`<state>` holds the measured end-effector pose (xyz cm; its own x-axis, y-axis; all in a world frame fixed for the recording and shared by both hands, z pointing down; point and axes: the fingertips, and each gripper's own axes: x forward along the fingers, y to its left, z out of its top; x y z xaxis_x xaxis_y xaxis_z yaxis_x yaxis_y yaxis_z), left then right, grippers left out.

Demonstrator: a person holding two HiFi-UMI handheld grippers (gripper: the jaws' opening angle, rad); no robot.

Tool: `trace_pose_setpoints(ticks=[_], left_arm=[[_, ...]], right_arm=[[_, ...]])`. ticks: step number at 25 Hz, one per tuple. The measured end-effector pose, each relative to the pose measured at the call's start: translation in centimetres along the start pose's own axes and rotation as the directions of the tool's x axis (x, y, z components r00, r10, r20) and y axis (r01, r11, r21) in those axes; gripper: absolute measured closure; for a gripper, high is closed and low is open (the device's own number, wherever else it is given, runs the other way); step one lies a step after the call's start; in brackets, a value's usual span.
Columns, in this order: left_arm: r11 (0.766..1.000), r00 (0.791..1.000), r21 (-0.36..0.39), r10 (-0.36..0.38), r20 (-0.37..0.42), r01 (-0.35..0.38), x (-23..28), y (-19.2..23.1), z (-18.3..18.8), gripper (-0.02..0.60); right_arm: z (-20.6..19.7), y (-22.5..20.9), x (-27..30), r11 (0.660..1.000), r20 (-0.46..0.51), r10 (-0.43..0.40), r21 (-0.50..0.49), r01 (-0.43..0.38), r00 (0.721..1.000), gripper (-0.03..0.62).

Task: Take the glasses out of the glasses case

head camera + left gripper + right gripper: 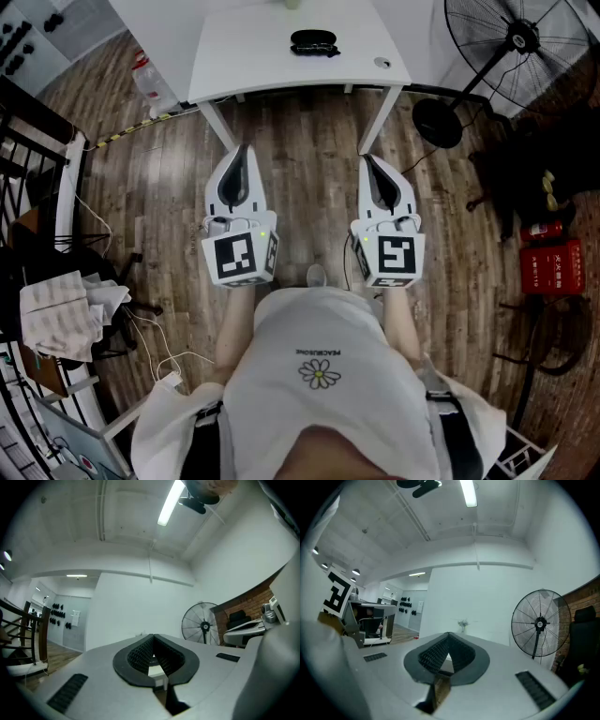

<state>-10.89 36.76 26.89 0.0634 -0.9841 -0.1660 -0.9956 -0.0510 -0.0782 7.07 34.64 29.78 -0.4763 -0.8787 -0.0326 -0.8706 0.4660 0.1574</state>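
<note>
Two things I could not make out: whether the glasses case was open or closed, because it looked so small and dark, and where the glasses were. The case lay on the white table, well back from the near edge and about the middle between the side edges. The far edge was cut off at the top of the head view. I held the left claw and the right claw side by side, about level, over the wood floor, just short of the near edge. Both claws were pinched closed with nothing in them.
</note>
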Motion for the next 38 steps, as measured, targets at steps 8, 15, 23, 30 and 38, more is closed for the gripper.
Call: trace_pose_setpoints(ticks=[8,15,23,30,38], left_arm=[[1.0,1.0,0.013,0.003,-0.003,-0.003,0.5,0.0,0.0,0.565],[0.999,1.0,0.018,0.029,-0.01,-0.028,1.7,1.4,-0.4,0.565],[0.998,0.998,0.022,0.054,-0.021,-0.053,3.2,1.8,-1.0,0.565],[0.997,0.997,0.015,0.073,0.001,-0.073,4.3,2.9,-1.2,0.565],[0.998,0.997,-0.013,0.068,0.022,-0.068,8.7,3.4,-1.7,0.565]], right_arm=[[-0.2,-0.2,0.5,1.0,0.003,0.016,0.002,-0.016,1.0,0.585],[-0.2,-1.4,1.3,0.999,0.02,-0.002,0.047,0.001,1.0,0.585],[-1.5,-2.2,2.0,0.997,-0.003,0.04,0.065,-0.039,0.999,0.585],[-2.6,-1.2,3.7,0.997,-0.03,0.079,-0.003,-0.079,0.996,0.585],[-2.6,-2.2,7.2,0.992,-0.017,0.111,-0.053,-0.111,0.994,0.585]])
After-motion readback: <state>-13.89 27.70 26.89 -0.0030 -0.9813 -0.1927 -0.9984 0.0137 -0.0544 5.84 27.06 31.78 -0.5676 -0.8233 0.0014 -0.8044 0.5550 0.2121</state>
